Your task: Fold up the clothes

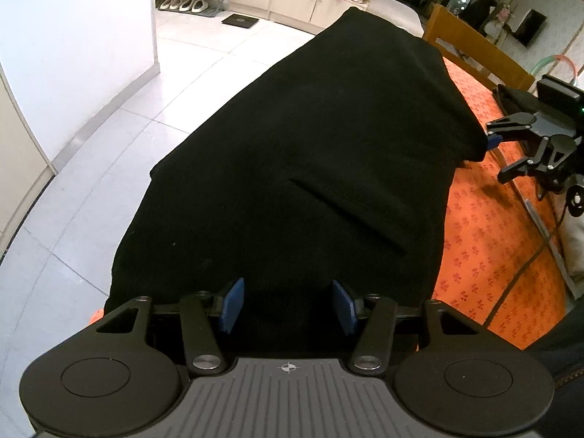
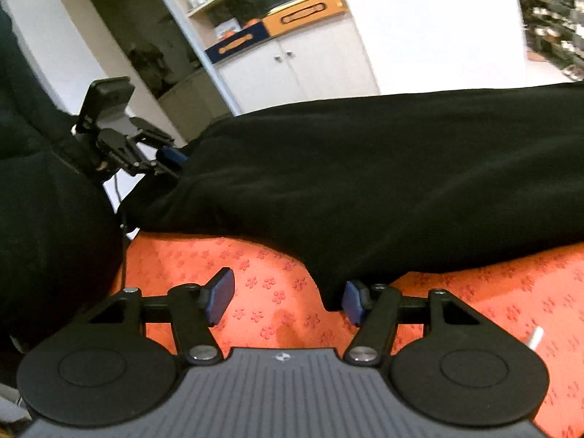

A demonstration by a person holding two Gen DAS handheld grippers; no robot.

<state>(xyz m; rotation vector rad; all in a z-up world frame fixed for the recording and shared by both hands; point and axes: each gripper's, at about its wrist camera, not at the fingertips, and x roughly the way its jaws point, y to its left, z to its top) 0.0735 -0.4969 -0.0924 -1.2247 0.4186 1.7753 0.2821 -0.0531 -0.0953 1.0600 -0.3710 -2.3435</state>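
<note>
Orange patterned tablecloth [image 2: 277, 292] covered the table; a black garment [image 1: 299, 168] lay along it as a long folded band, one long side overhanging the table edge above the tiled floor [image 1: 120, 98]. Left gripper [image 1: 288, 304] stood at the near end, jaws apart, fabric between the pads; whether they pressed it could not be told. Right gripper [image 2: 284, 297] hovered over bare cloth, jaws parted, one pad just beside a garment corner, nothing grasped. Risks: a pull toward the overhang could likely drag the garment off; a closing pad might pinch tablecloth with the corner.
</note>
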